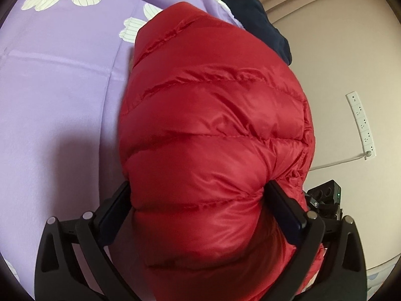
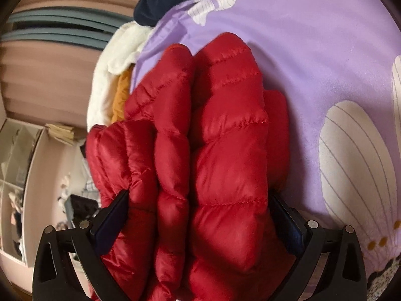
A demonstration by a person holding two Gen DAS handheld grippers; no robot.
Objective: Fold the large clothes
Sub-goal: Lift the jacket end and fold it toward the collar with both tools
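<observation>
Both the left gripper (image 1: 200, 200) and the right gripper (image 2: 200, 208) are clamped on thick folds of the red down jacket (image 1: 213, 125), held bunched above the purple bedsheet (image 1: 62, 87) near its edge. Lower both ends together — puffy, slick layers will likely slide apart if one side leads.

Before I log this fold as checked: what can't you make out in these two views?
- Left wrist view: the jacket fills the frame and hides the left gripper's fingertips and the jacket's underside.
- Right wrist view: the jacket bulges between the right gripper's fingers; sleeves, zipper and collar are indistinguishable.
- Both views: the garment pile is cut off by the jacket and frame edge.
</observation>
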